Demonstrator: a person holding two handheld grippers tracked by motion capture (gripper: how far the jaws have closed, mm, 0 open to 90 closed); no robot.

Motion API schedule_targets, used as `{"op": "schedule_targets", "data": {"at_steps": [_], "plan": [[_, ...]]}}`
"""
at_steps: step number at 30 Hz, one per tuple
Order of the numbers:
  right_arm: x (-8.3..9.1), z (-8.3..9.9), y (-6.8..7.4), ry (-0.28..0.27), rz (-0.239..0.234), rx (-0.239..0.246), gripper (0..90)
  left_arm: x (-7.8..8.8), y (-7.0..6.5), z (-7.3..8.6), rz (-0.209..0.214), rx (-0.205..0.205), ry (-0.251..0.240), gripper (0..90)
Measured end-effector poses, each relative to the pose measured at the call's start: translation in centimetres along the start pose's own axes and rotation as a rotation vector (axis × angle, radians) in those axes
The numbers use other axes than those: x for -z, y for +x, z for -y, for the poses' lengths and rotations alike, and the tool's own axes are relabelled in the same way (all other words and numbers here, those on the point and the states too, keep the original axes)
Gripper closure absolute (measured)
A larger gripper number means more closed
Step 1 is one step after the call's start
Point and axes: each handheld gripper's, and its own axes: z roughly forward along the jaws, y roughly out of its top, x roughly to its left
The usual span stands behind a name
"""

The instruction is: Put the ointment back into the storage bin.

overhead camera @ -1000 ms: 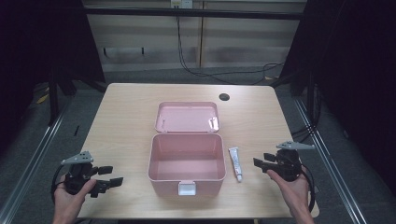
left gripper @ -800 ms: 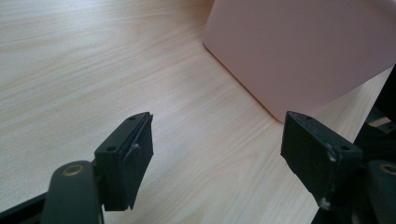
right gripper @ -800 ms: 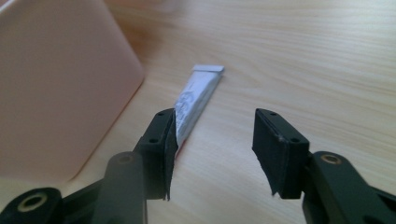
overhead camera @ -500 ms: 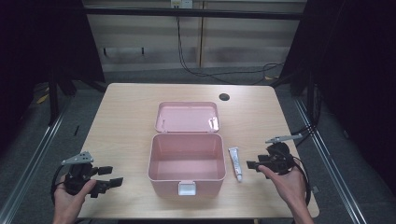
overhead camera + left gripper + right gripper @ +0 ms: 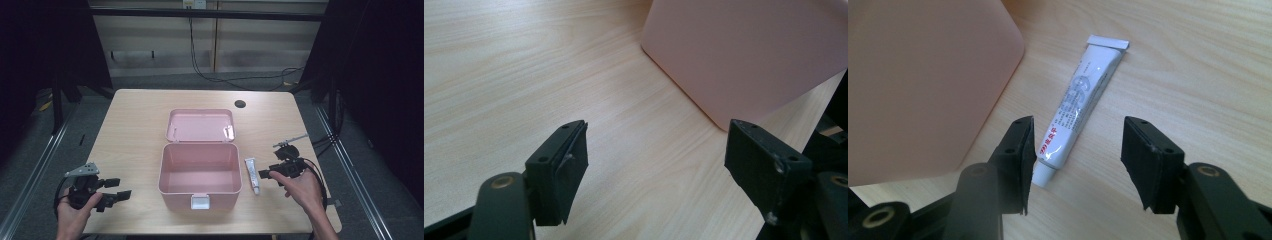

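right gripper (image 5: 266, 174) has come in from the table's right edge toward the tube (image 5: 252, 175), compared with a second ago, and now sits just right of it, low over the wood. jaws apart and empty; they have just been closing somewhat, with nothing between the pads. in the right gripper view the tube (image 5: 1079, 106) lies ahead of the gripper (image 5: 1077, 160), its capped end near the left jaw (partly tucked behind it, touching or not i cannot tell). reads as the approach to a pick, tube not yet gripped; likely bound for the pink box (image 5: 200, 172), which stands open and empty, lid (image 5: 200, 125) laid back flat. tube lies on the table (image 5: 135, 125) just right of the box, apart from its wall, running roughly parallel to it. room: the gap between tube and box wall is narrow, so the left jaw has little space on that side; the other side of the tube is open wood out to the table edge. left gripper (image 5: 114, 190) held low near the front left corner, jaws wide and empty, box wall (image 5: 744, 55) well ahead of it in the left gripper view; no change there. the wood between it and the box lies bare.
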Motion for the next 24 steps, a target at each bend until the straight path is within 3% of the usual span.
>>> {"op": "schedule_targets", "data": {"at_steps": [4,6,9,14,17,21,24], "plan": [[-0.4,-0.6,-0.1,0.043,-0.013,0.007,52.2,0.0,0.0,0.0,0.000,0.001,0.000,25.2],[-0.6,-1.0,0.1,0.061,0.009,0.004,54.2,0.0,0.0,0.0,-0.001,-0.002,0.001,25.2],[-0.9,-1.4,0.1,0.093,-0.004,-0.008,53.2,0.0,-0.1,0.0,-0.003,0.001,0.000,25.3],[-1.4,-1.9,0.1,0.124,0.019,0.003,55.6,0.0,0.0,0.0,0.000,0.002,0.000,25.3],[-1.9,-2.2,0.2,0.156,0.019,-0.019,56.6,0.0,-0.1,0.0,0.002,-0.001,0.000,25.3],[-2.4,-2.7,0.3,0.203,-0.011,-0.027,57.3,0.1,-0.1,0.0,0.003,-0.002,-0.001,25.3],[-2.7,-3.0,0.6,0.237,0.005,-0.014,57.7,0.1,0.0,0.0,0.004,-0.001,-0.002,25.3]]}}
